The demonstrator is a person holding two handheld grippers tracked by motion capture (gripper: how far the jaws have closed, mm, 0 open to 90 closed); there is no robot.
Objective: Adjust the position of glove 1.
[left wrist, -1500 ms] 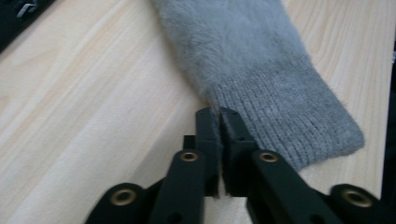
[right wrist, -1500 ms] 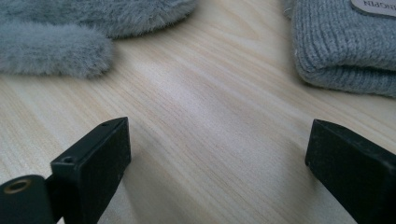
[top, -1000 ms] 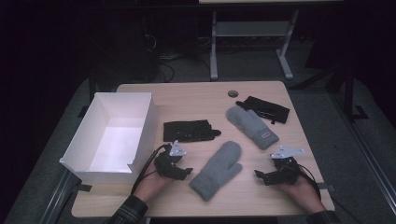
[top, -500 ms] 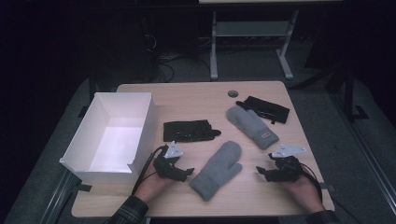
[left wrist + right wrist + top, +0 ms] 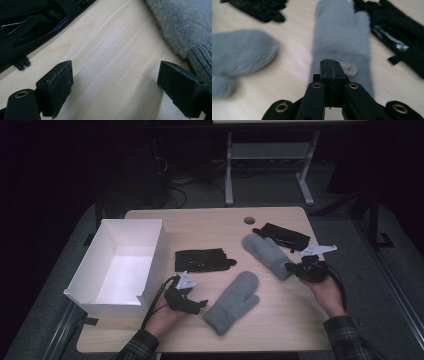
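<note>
Dim room around my pale wooden table (image 5: 210,222), with a white box (image 5: 120,265) at its left edge. My right gripper (image 5: 294,268) sits at the cuff of the far grey mitten (image 5: 267,254), jaws pressed together; I cannot tell whether fabric is pinched. My left gripper (image 5: 199,306) rests spread wide over bare wood beside the near grey mitten (image 5: 232,301), below a black glove (image 5: 201,259).

Pale lettering stands on the black glove (image 5: 32,27) in the left gripper view, but it is too small and skewed to read; it may be a brand mark. Nothing else carries readable text, numbers or signs.
</note>
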